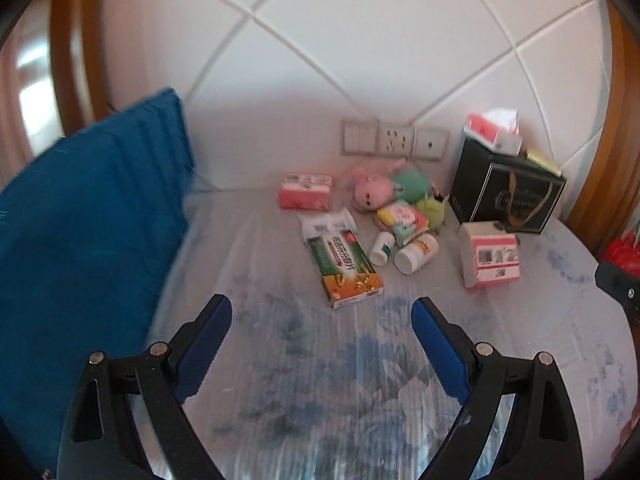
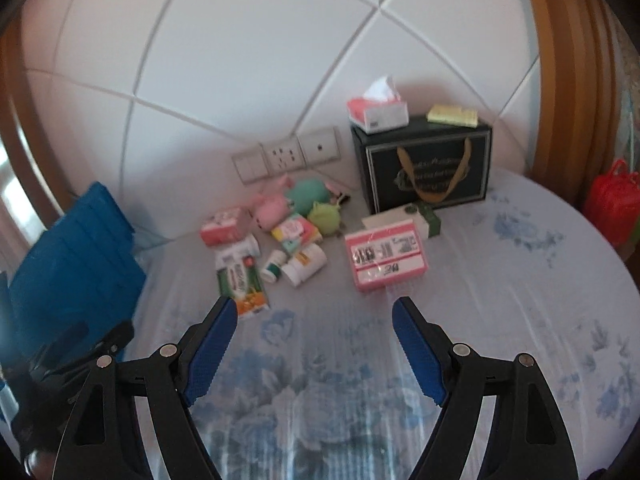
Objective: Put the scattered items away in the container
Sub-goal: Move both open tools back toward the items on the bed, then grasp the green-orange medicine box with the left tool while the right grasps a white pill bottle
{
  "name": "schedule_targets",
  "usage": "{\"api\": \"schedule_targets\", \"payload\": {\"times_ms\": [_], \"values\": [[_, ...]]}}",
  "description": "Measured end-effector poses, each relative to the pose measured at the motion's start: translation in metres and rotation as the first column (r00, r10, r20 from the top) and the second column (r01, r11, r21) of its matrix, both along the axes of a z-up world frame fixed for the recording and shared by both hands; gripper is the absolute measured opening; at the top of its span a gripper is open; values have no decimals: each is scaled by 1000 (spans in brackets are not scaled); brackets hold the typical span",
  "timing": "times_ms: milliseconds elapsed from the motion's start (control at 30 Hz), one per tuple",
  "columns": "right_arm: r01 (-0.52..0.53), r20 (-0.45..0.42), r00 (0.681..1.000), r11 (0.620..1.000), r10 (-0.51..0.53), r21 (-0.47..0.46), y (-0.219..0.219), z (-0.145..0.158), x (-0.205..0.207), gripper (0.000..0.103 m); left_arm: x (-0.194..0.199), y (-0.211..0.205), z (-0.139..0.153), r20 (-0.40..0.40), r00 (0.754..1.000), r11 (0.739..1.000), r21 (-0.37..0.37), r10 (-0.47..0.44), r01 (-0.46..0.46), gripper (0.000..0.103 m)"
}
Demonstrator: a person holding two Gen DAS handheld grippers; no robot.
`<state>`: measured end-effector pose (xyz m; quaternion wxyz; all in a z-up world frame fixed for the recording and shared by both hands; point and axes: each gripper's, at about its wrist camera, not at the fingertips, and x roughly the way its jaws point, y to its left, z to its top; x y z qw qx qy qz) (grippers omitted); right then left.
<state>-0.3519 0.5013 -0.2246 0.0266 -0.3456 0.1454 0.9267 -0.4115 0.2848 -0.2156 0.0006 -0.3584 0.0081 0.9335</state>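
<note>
Entry: left gripper (image 1: 322,312) and right gripper (image 2: 314,312) both wide, empty; I approach near pink box (image 2: 386,256) squarely, bound for far-right black container (image 2: 430,164).

Soft, even daylight fills both views, with bright glare from a window (image 1: 34,80) at the left edge. Both pictures are slightly blurred and smeared, most on the bedsheet (image 2: 320,400). Fisheye bending curves the headboard (image 1: 360,40), and dark corners frame everything.
</note>
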Motion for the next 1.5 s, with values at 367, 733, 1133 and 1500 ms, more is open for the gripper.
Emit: {"api": "schedule_targets", "payload": {"times_ms": [367,733,1133,1500], "values": [[28,109,994,999,-22,-45,-21,-133,-151,80,-138,15,-141,78,997,1000,8,-6,5,92],[82,199,978,994,-66,-72,-30,-175,-228,80,-204,19,-180,191,982,994,111,-8,-13,92],[77,296,953,997,-66,-26,-33,-203,-254,70,-214,45,-199,215,976,999,35,-20,13,99],[37,289,956,998,-53,59,-31,-204,-246,48,-221,36,-201,234,971,999,35,-48,41,98]]}}
